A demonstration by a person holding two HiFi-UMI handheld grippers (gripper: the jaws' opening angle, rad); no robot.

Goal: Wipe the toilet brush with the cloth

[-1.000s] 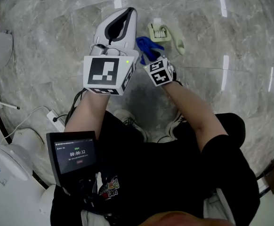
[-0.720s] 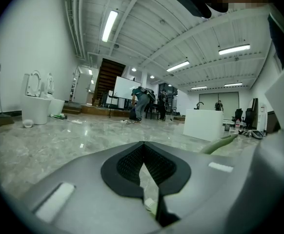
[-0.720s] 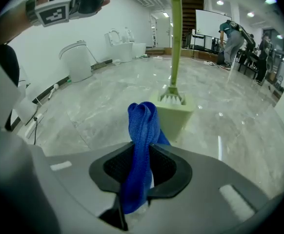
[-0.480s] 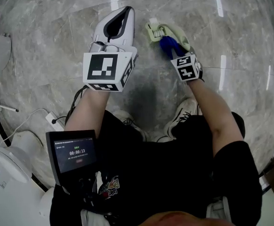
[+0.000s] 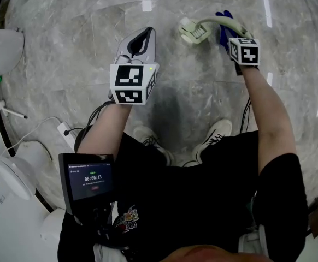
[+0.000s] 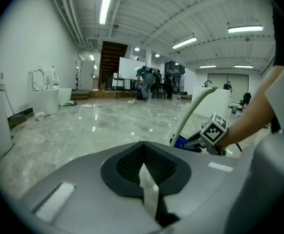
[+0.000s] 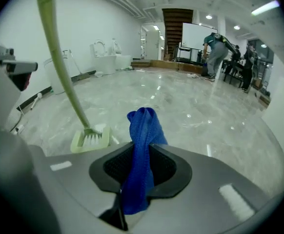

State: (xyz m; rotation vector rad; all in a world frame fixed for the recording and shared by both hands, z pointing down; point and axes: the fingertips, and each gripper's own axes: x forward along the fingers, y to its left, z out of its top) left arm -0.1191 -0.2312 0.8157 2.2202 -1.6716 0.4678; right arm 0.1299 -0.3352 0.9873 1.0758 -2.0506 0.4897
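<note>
Jaws of the right gripper (image 7: pixel 143 147) stand at a narrow gap, pinched on a bunched blue cloth (image 7: pixel 143 123) whose top pokes out past the tips. The cloth hangs over the marble floor (image 5: pixel 93 53), just to the right of the pale green toilet brush (image 7: pixel 90 139). The brush sets its bristled head on the floor with its long handle rising beside the cloth, and the right gripper view shows a gap between the two. The left gripper (image 6: pixel 143 144) hangs apart to the left, its jaws closed together on nothing.
</note>
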